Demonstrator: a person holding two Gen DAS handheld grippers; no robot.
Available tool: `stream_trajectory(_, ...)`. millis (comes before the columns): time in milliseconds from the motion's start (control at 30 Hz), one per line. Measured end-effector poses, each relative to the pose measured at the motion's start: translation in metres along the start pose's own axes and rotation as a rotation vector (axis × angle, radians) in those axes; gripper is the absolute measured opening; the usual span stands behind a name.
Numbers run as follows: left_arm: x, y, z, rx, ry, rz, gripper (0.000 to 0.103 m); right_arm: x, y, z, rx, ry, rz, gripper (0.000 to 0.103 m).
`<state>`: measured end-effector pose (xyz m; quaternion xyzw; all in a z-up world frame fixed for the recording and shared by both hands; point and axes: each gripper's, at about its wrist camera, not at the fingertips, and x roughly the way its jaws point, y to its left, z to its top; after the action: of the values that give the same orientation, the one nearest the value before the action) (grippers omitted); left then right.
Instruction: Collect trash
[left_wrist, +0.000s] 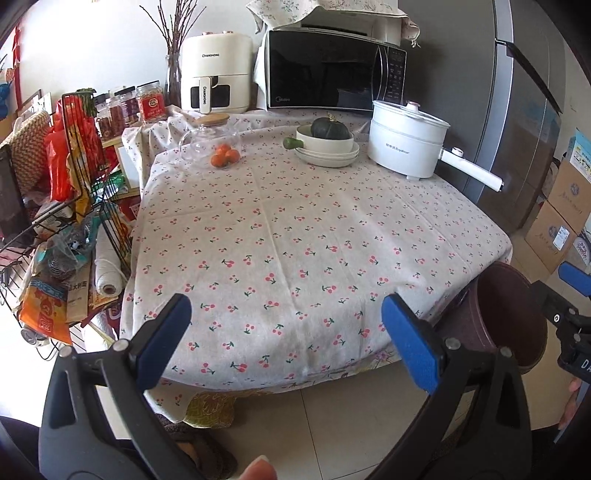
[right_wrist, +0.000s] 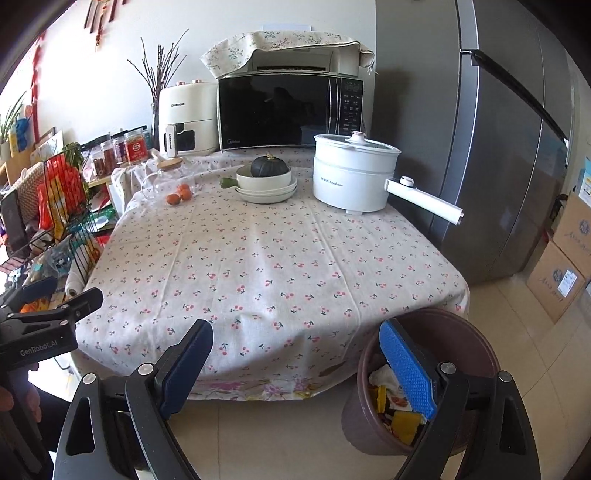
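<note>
A brown trash bin (right_wrist: 476, 343) stands on the floor at the table's near right corner; it also shows in the left wrist view (left_wrist: 513, 314). Crumpled paper and wrappers (right_wrist: 391, 398) lie inside it. My right gripper (right_wrist: 295, 365) is open and empty, held in front of the table edge, its right finger over the bin's rim. My left gripper (left_wrist: 286, 339) is open and empty, in front of the table's near edge. The right gripper also shows at the right edge of the left wrist view (left_wrist: 569, 295).
The table (left_wrist: 295, 240) has a cherry-print cloth. At its back stand a white electric pot (left_wrist: 402, 144), bowls with a squash (left_wrist: 328, 142), oranges (left_wrist: 225, 155) by a glass jar, a microwave (left_wrist: 332, 70) and an air fryer. A wire rack (left_wrist: 74, 221) of packets is left; fridge and boxes are right.
</note>
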<state>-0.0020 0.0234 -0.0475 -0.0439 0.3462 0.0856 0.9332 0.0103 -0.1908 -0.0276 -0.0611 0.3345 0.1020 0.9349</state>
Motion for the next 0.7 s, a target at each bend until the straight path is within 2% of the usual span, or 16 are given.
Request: stream_trajectory(700, -0.009, -0.025, -0.002, 0.038, -0.035, -0.034, 0.102, -0.002, -0.004, -0.004, 0.013, -0.023, -0.018, 0.093)
